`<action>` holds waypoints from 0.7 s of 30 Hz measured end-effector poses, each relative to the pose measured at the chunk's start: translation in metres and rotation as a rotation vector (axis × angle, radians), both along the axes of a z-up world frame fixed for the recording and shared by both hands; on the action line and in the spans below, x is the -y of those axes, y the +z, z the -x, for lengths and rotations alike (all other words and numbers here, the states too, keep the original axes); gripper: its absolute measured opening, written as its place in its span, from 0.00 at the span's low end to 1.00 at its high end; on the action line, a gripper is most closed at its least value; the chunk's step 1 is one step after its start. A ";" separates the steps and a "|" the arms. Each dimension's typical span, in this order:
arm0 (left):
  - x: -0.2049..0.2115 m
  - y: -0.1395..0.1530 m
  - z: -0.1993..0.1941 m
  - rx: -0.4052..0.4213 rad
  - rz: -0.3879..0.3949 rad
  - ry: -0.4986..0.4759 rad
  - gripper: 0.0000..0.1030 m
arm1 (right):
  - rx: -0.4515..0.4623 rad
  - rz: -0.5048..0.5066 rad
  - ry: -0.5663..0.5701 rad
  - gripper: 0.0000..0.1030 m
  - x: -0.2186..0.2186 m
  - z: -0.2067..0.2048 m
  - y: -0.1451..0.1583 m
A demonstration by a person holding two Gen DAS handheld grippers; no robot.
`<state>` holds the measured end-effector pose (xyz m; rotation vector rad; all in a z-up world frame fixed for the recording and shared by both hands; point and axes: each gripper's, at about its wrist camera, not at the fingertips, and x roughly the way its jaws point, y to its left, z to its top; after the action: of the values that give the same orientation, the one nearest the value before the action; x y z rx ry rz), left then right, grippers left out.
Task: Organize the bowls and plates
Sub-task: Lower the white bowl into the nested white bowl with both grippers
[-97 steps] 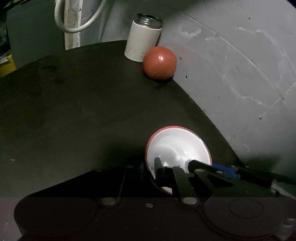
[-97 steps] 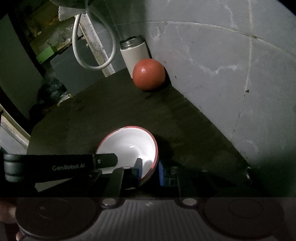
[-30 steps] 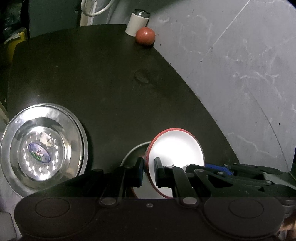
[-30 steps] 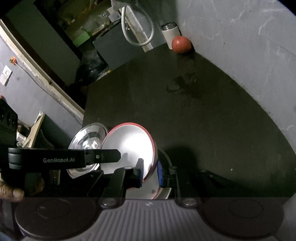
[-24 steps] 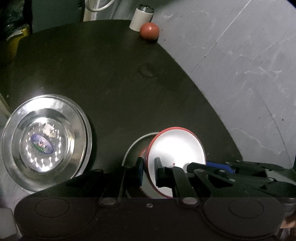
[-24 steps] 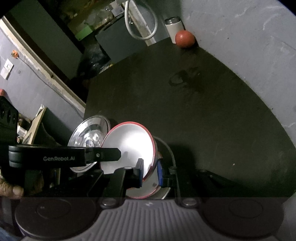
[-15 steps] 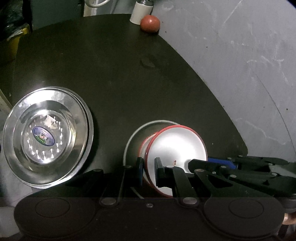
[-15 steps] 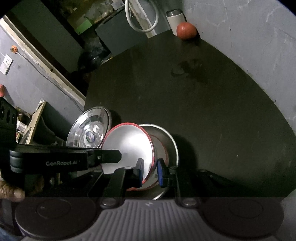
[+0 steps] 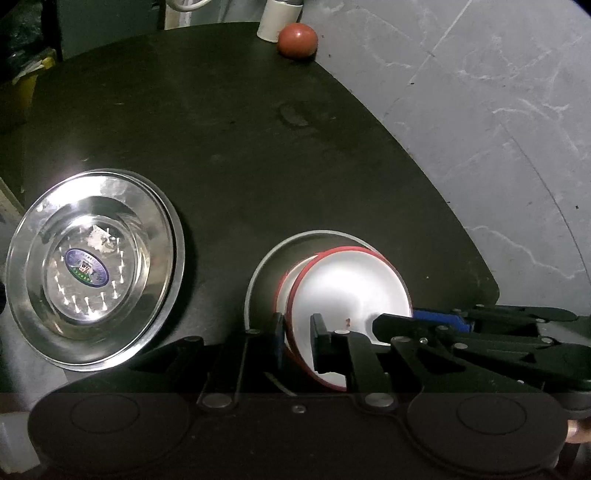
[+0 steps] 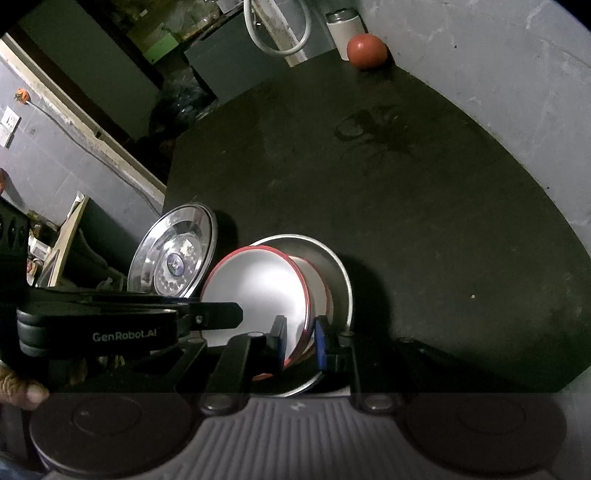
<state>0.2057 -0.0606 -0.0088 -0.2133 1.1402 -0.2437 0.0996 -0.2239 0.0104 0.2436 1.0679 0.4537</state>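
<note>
1. Currently your left gripper (image 9: 297,341) is pinched on the near rim of the bowl (image 9: 351,284), one finger inside and one outside.
2. Your right gripper (image 10: 299,341) is clamped on that same bowl (image 10: 258,291), on the rim at its opposite side; its blue-padded finger (image 10: 320,343) sits on the outside wall.
3. So both tools hold one white bowl with a red rim, and you have it tilted rather than level.
4. Below it sits a second red-rimmed bowl (image 9: 286,275), only a sliver of its edge showing, inside a steel pan (image 9: 258,266).
5. The held bowl overlaps that nested one; whether they touch, you can't tell from either view.
6. The steel plate (image 9: 92,266) lies flat to the left of the pan, near it, with a blue oval sticker at its centre. It hangs partly over the left edge of the table (image 9: 240,129).
7. At the far end of the dark table, a red ball (image 9: 297,40) rests against the grey wall (image 9: 480,92), just beside a white canister (image 10: 343,31).
8. Right view also shows a looped white hose (image 10: 277,37) behind the table's far edge.
9. Dried ring marks (image 10: 365,127) show mid-table, well apart from the dishes.
</note>
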 end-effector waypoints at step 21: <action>-0.002 -0.007 -0.001 -0.016 0.001 0.017 0.15 | -0.008 -0.001 0.017 0.19 -0.005 -0.001 -0.001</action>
<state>0.2069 -0.0586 -0.0155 -0.2257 1.1533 -0.2274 0.1003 -0.2188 0.0093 0.2373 1.0781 0.4690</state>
